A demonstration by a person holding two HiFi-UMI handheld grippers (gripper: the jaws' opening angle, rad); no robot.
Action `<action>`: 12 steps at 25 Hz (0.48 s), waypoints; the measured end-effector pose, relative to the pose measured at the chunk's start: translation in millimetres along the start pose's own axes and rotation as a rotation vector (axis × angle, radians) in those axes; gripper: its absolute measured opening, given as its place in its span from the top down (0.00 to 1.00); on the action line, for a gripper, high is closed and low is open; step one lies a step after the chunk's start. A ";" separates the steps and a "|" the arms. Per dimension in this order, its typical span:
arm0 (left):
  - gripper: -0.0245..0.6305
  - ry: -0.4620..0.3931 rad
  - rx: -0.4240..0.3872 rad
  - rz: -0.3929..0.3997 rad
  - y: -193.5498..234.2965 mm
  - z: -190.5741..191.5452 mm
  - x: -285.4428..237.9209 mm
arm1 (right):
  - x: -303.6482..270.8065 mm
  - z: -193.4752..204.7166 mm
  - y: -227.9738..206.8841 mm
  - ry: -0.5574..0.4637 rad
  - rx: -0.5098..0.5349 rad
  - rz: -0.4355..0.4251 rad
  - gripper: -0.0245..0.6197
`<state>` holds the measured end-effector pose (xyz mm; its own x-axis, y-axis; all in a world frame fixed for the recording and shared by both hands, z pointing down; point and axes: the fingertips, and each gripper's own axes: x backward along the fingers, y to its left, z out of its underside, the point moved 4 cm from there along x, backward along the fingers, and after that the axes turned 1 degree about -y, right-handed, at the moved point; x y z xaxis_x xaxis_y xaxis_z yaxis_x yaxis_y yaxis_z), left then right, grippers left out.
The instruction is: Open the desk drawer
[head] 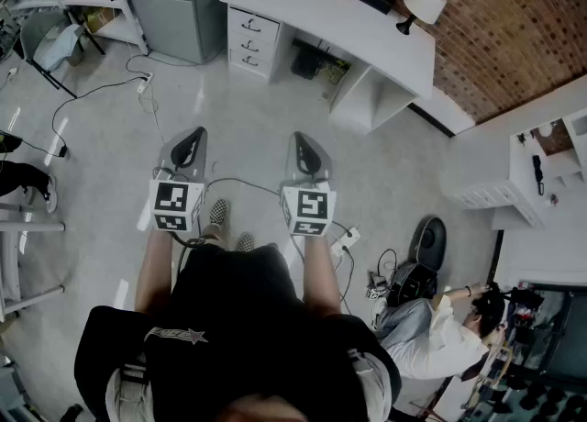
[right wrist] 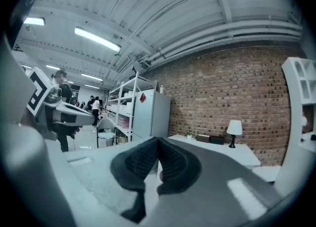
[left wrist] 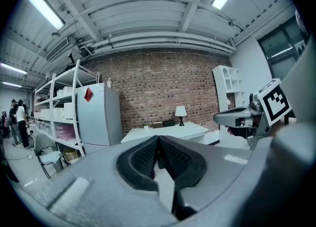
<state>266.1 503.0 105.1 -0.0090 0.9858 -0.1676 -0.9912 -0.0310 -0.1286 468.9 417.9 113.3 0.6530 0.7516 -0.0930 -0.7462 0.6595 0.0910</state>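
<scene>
Left gripper (head: 192, 136), right gripper (head: 304, 140), jaws together

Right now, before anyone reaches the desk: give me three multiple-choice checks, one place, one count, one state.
1. The table lamp stands on the desk's: A right end in the head view; B left end; C middle.
2. Desk drawers in the stack: A two; B three; C five.
3. Left gripper and right gripper fingers: A open; B shut on a handle; C shut, empty.
A: the lamp sits by the desk's right corner. B: three handled fronts show. C: both pairs of fingers meet with nothing between.
</scene>
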 end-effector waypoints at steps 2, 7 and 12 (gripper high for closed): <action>0.95 0.002 -0.001 -0.003 -0.3 1.9 -0.6 | -0.8 2.1 -1.9 -0.002 -0.019 -0.001 0.95; 0.95 0.015 0.004 -0.008 6.0 2.1 -5.8 | -7.7 2.1 -3.9 0.008 -0.022 0.002 0.95; 0.95 0.017 0.006 -0.013 20.9 3.6 -27.7 | -31.7 5.0 -8.1 0.016 -0.013 0.007 0.95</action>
<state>245.2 475.6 110.6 0.0062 0.9833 -0.1821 -0.9920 -0.0170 -0.1254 454.8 388.8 120.4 0.6459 0.7557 -0.1085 -0.7522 0.6542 0.0786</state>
